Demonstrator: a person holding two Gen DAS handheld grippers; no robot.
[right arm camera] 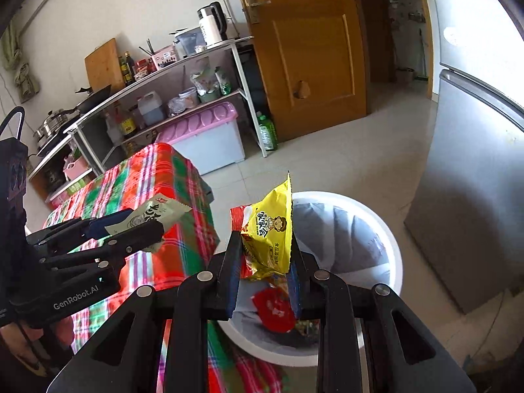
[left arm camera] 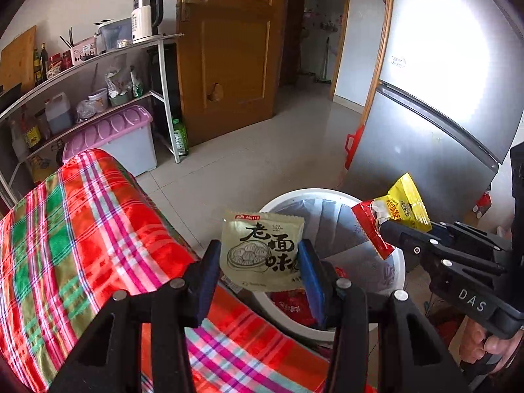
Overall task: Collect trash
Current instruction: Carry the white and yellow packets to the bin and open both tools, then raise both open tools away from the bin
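Note:
My left gripper point(left arm camera: 260, 255) is shut on a pale green snack packet point(left arm camera: 262, 249) with black characters, held upright over the near rim of a white trash bin point(left arm camera: 398, 271). My right gripper point(right arm camera: 263, 255) is shut on a yellow and red wrapper point(right arm camera: 270, 235), held above the same bin point(right arm camera: 389, 245). Inside the bin lies red trash point(right arm camera: 275, 308) on a grey liner. Each gripper shows in the other's view: the right gripper point(left arm camera: 380, 229) with its yellow and red wrapper point(left arm camera: 404, 208), the left gripper point(right arm camera: 144, 226) with its green packet point(right arm camera: 157, 213).
A table under a red, green and pink plaid cloth point(left arm camera: 82, 229) stands left of the bin. A silver fridge point(left arm camera: 442, 98) is at the right. Shelves point(left arm camera: 98, 65) with bottles and a kettle, a lilac-lidded storage box point(left arm camera: 114, 134) and a wooden door point(left arm camera: 229, 49) stand behind.

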